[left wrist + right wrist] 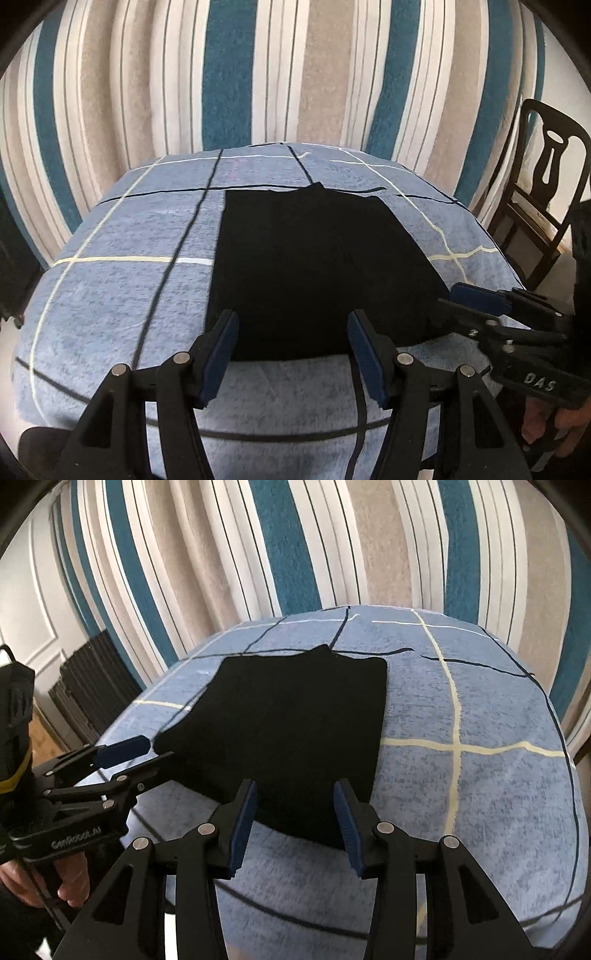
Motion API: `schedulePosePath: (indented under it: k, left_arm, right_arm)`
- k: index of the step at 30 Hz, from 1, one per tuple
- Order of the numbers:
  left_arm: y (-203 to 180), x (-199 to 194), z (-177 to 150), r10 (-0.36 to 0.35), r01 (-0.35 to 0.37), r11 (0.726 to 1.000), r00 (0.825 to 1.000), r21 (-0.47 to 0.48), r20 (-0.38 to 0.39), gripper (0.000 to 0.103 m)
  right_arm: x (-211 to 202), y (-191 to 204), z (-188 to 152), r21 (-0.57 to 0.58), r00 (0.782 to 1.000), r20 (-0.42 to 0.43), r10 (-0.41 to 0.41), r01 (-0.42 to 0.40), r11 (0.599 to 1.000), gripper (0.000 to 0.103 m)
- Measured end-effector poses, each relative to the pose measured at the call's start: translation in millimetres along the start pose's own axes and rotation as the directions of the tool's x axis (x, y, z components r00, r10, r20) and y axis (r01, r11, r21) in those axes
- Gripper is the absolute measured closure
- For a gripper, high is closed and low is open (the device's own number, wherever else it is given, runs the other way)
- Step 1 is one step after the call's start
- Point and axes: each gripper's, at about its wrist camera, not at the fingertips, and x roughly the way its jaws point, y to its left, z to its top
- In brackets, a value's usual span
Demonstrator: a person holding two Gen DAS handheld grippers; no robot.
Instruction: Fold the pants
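The black pants (314, 269) lie folded into a flat rectangle on the blue checked cloth (122, 295) over the table. They also show in the right wrist view (291, 723). My left gripper (291, 321) is open and empty, just above the near edge of the pants. My right gripper (295, 794) is open and empty, over the near right corner of the pants. Each gripper shows from the side in the other's view: the right one (454, 299) at the pants' right edge, the left one (155, 749) at their left edge.
A striped blue, white and beige curtain (280, 74) hangs behind the table. A dark wooden chair (543, 184) stands at the right. A dark radiator (88, 683) stands at the left by a white panelled wall. The cloth (480, 738) drops at the table's rounded edges.
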Motion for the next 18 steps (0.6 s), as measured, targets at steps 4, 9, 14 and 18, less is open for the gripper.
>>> schedulePosePath:
  k: [4,9,14,18]
  left_arm:
    - [7,-8,5,-0.008,0.008,1.000,1.000,-0.028,-0.007,0.039]
    - [14,-9,17,0.015,-0.015,0.999,1.000,-0.040,-0.003,0.039]
    - [15,-6,30,0.037,-0.037,0.999,0.999,-0.038,0.004,0.039]
    - [17,0,37,0.033,-0.033,0.999,0.999,-0.038,0.001,0.039]
  right_arm:
    - [-10,-3,4,0.016,1.000,0.016,0.025,-0.026,1.000,0.059]
    - [-16,-8,17,0.023,0.999,0.032,0.044,-0.045,0.999,0.059]
    - [-16,-12,27,0.032,0.997,0.036,0.064,-0.065,0.997,0.059]
    - [-10,-14,35,0.025,0.997,0.033,0.070,-0.071,0.997,0.059]
